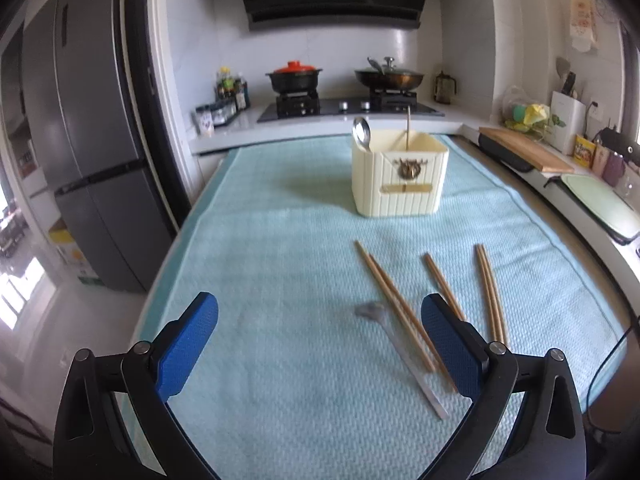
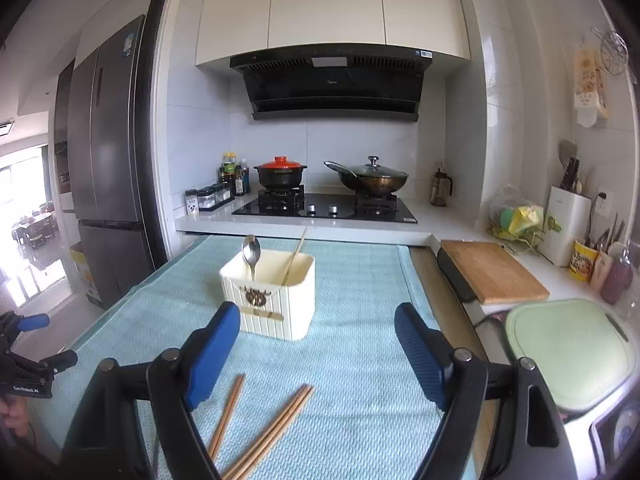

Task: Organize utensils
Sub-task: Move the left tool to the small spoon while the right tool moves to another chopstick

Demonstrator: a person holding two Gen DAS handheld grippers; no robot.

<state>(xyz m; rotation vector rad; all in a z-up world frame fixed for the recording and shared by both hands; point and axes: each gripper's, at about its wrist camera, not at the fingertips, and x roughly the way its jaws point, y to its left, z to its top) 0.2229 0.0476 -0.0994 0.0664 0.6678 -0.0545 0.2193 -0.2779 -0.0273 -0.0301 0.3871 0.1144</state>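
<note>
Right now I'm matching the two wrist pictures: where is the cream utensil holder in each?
Left wrist: the holder stands upper centre-right on the blue mat, beyond the loose chopsticks.
Right wrist: the holder stands centre-left, just past the left blue finger.
Shared landmark: the spoon standing in the holder's left side.

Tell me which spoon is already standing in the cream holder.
The shiny metal spoon, bowl up in the cream holder, left of a lone chopstick. The other spoon lies flat on the blue cloth beside the chopsticks.
</note>
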